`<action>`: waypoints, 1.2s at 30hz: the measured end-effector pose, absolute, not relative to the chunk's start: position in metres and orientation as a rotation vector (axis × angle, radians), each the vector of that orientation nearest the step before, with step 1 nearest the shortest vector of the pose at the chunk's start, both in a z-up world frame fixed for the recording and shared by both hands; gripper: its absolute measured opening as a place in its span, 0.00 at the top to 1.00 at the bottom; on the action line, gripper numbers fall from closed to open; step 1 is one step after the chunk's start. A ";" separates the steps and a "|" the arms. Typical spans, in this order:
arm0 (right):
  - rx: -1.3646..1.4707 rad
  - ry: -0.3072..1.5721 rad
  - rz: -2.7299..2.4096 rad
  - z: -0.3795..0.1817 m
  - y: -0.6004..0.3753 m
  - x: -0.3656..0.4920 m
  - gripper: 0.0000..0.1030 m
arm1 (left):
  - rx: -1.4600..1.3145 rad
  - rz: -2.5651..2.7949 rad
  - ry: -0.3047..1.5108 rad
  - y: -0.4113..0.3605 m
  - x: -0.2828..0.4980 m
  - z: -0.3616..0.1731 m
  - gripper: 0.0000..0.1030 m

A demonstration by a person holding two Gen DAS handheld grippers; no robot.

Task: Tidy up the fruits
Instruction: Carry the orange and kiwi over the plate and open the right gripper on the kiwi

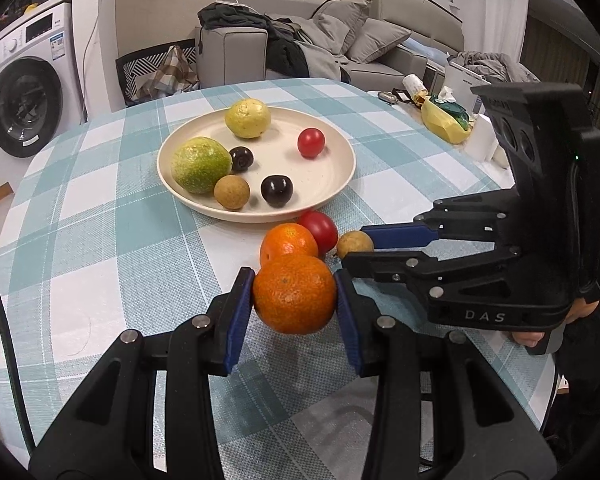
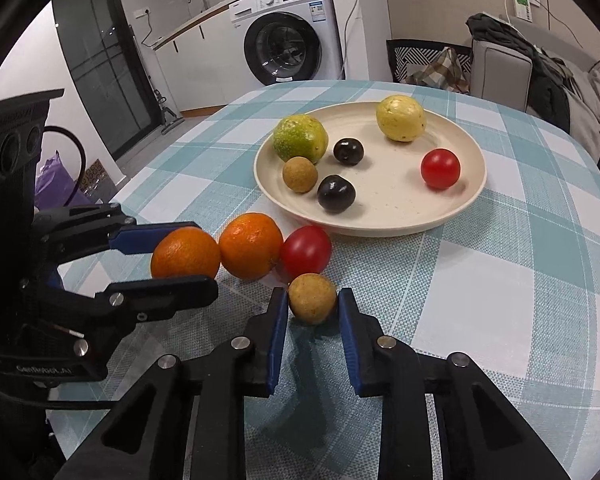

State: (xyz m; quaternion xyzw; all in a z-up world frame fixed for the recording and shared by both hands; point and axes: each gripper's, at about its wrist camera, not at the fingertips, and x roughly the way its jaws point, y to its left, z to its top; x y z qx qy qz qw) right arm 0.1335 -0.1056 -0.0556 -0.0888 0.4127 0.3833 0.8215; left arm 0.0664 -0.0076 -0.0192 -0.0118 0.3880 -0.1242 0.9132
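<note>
Six fruits sit in your plate [image 1: 340, 184]. Four wait on the surface [image 1: 100, 240]. Your left gripper [image 1: 295, 294] has its jaws clamped on an orange [image 1: 295, 294]. Your right gripper [image 2: 313, 304] has its jaws apart around a small brown fruit [image 2: 312, 298].

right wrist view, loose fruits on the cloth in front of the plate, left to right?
Orange in the left gripper → second orange → red tomato. The brown longan between the right gripper fingers overlaps the tomato's span, so it's left unordered.

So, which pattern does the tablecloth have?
The tablecloth has a teal-and-white check; right wrist view shows it best.
</note>
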 end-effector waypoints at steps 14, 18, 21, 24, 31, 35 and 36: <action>-0.116 0.804 0.816 -0.042 -0.122 0.135 0.74 | -0.051 -0.203 0.702 -0.001 0.061 -0.003 0.64; -0.102 0.774 0.817 -0.037 -0.123 0.134 0.74 | -0.060 -0.185 0.674 0.000 0.061 0.002 0.64; -0.083 0.757 0.815 -0.035 -0.125 0.135 0.74 | -0.058 -0.168 0.661 0.000 0.064 0.003 0.64; -0.061 0.739 0.810 -0.032 -0.128 0.136 0.74 | -0.065 -0.157 0.655 0.001 0.068 0.004 0.64; -0.006 0.714 0.787 -0.027 -0.136 0.144 0.74 | -0.057 -0.135 0.663 0.000 0.083 0.000 0.64; 0.008 0.700 0.777 -0.026 -0.137 0.147 0.74 | -0.069 -0.133 0.656 0.001 0.089 -0.002 0.64; 0.011 0.695 0.776 -0.025 -0.137 0.147 0.74 | -0.070 -0.132 0.655 0.001 0.091 -0.002 0.64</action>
